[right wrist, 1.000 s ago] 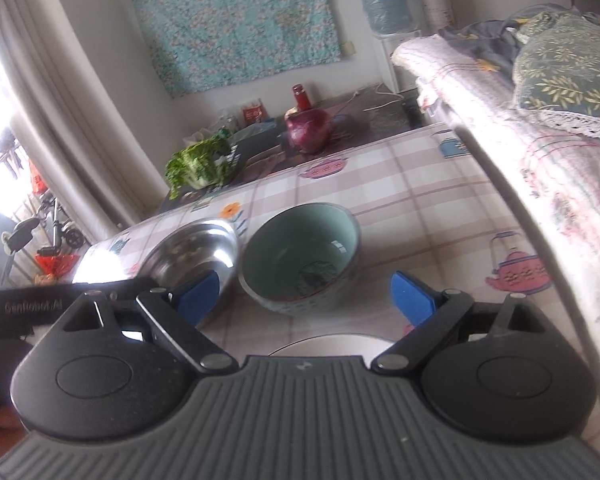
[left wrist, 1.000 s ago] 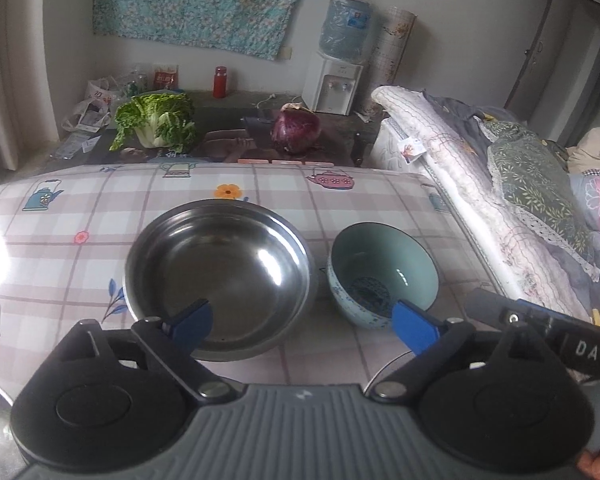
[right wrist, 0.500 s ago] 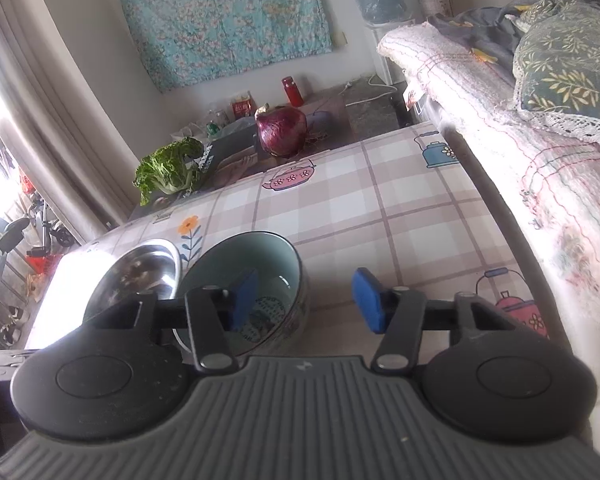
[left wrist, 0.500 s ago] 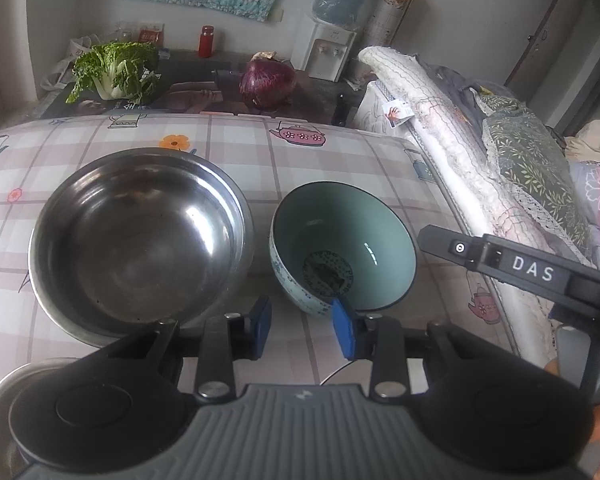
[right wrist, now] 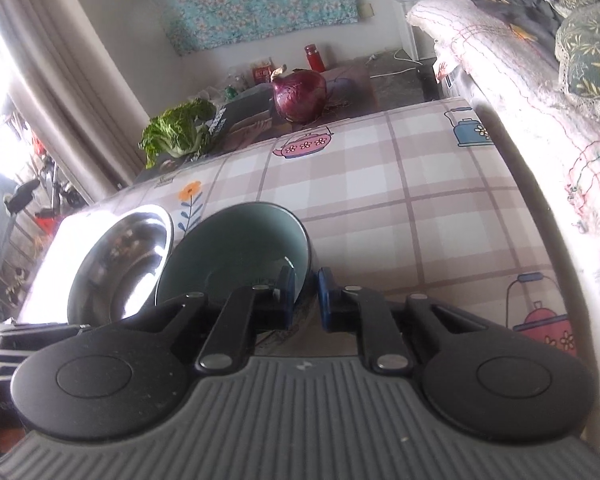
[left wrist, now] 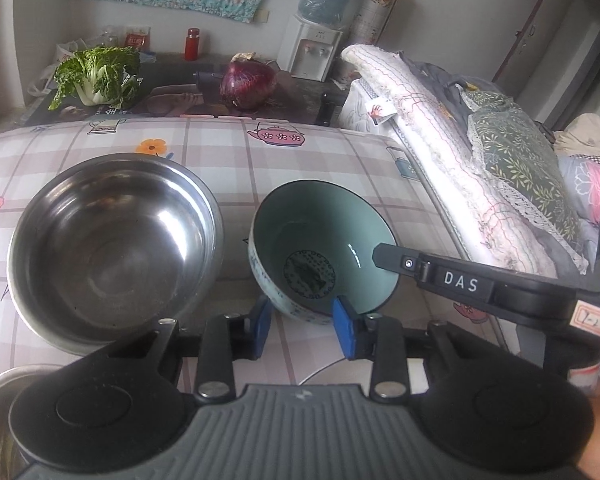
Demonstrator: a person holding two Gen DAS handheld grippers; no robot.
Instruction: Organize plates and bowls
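**Both tongs at the teal bowl's rim**

The teal ceramic bowl [left wrist: 320, 256] stands on the checked-cloth surface [left wrist: 220, 152], just right of the large steel bowl [left wrist: 112, 248]; the two nearly touch at their rims. The teal bowl serves as the landmark here.

The left tongs [left wrist: 303, 326] sit at the near side of the teal bowl, blue pads partly closed with a gap between them. The right pad [left wrist: 342, 330] overlaps the near rim, the left pad [left wrist: 260, 330] lies just outside the bowl's wall. Whether they actually pinch the rim cannot be told.

The right tongs [right wrist: 303, 294] are at the teal bowl's [right wrist: 236, 252] right-hand rim, pads drawn close with the rim wall between them; contact looks likely, but a firm pinch cannot be confirmed. In the left view the right tool's black body crosses over the bowl's right edge.

Near the left tongs' body, at the lower left, the rim of another steel vessel [left wrist: 4, 384] shows. Beyond the teal bowl, on a dark table, lie a red cabbage [left wrist: 247, 84] and a leafy green cabbage [left wrist: 96, 76]. To the bowl's right a bed [left wrist: 460, 168] runs alongside the surface.
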